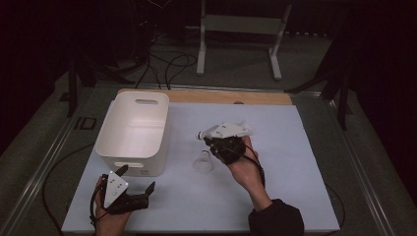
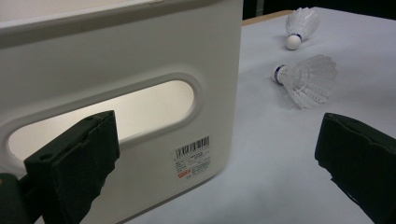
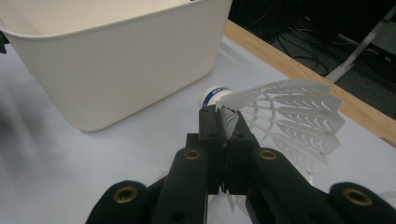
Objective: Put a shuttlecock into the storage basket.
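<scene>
Right gripper [image 3: 224, 123] had clamped a shuttlecock [image 3: 285, 112] by its skirt, above the bench beside the white bin [image 3: 116, 60]. Left gripper [image 2: 219, 158] idle, open. Best kept squeeze light, released over bin.

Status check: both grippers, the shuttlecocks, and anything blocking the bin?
Right gripper shut on shuttlecock beside white bin. Left gripper open, idle. Second shuttlecock on table. Path clear.

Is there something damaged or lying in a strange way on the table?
Nothing looks damaged. One shuttlecock lies on its side beside the white bin; the right gripper pinches another shuttlecock by its feather skirt.
</scene>
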`<state>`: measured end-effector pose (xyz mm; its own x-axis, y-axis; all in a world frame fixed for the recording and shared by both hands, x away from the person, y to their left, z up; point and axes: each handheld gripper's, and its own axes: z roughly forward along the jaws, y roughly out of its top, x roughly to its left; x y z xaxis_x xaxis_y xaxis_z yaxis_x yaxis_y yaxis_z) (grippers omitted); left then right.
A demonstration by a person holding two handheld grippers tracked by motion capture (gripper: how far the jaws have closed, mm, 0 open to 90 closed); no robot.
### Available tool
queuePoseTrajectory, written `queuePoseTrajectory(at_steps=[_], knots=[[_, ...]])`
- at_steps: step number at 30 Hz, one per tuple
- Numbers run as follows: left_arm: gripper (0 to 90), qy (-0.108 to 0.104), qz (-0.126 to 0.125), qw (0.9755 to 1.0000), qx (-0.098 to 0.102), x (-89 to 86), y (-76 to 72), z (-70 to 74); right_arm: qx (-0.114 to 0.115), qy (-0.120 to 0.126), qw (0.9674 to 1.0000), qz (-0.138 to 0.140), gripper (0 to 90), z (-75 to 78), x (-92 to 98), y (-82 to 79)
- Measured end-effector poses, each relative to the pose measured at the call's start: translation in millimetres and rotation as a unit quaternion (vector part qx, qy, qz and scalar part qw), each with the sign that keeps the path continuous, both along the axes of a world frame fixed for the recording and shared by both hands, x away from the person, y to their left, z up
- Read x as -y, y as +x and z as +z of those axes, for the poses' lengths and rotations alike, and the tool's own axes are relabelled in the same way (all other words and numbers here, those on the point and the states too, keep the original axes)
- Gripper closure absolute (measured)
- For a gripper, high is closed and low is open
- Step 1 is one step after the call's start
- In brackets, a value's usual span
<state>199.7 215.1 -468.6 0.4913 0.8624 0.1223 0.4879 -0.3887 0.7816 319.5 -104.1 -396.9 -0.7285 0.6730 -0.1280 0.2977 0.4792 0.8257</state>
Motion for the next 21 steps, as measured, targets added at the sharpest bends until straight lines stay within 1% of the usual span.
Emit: queuePoseTrajectory(at_steps=[4, 5, 21], knots=[[0.5, 0.000, 0.000, 1.0000, 0.000, -0.1, -0.1, 0.1, 0.004, -0.002, 1.0000, 0.003, 88.1, 3.5, -3.1, 0.8], [0.5, -0.001, -0.001, 1.0000, 0.000, 0.0, 0.0, -0.1, 0.001, 0.002, 1.0000, 0.003, 88.2, 4.3, -4.1, 0.7], [0.5, 0.000, -0.001, 1.0000, -0.001, 0.0, 0.1, 0.0, 0.005, 0.012, 0.9998, 0.013, 88.2, 15.2, -13.4, 4.3]])
